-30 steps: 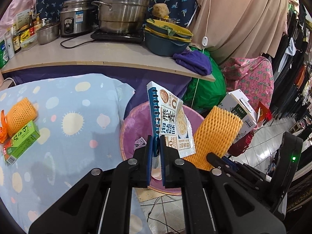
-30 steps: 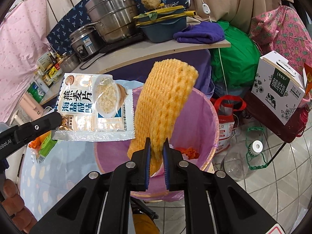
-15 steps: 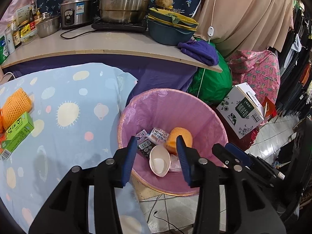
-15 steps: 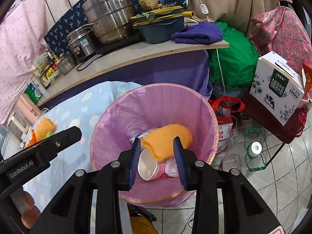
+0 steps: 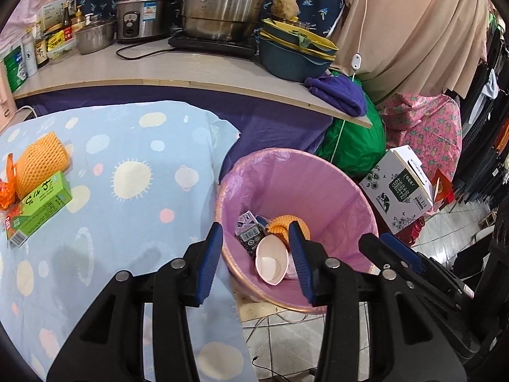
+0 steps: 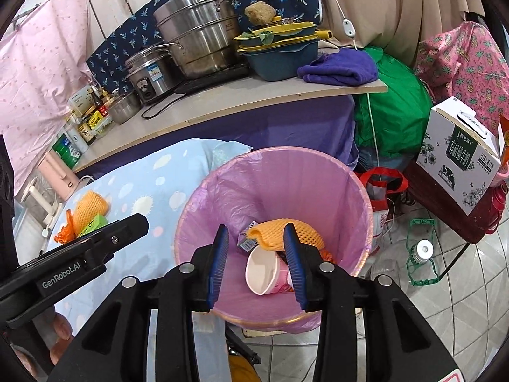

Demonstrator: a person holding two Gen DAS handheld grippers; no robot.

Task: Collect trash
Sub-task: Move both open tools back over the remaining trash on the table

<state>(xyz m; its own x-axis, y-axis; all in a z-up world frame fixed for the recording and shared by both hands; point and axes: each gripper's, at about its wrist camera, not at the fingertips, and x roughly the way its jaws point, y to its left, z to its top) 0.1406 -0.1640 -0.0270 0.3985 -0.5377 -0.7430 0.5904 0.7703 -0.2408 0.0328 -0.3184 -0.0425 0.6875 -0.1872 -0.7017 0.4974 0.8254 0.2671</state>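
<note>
1. The left gripper hangs over the near rim of the bin, its blue pads parted with nothing between them; its jaws have just been opening.
2. The right gripper hangs over the same bin, its jaws likewise just opened, apart and empty.
3. The bin, lined with a pink bag, stands on the tiled floor just beside the table's edge.
4. Inside it lie an orange foam net, a white paper cup on its side with its mouth toward the cameras, and a small dark carton with a barcode; its lettering is too small to read.
5. On the table's blue spotted cloth, well apart from the bin, lie a second net, a green box with yellow Japanese lettering, touching that net, and an orange wrapper.
6. The left tool's arm, seen from the right wrist, reads "GenRobot.AI".
7. Right of the bin sits a white milk box with Chinese writing on a green panel and cow drawings.
8. The shelf behind carries steel pots, a rice cooker, stacked basins and a purple towel.
</note>
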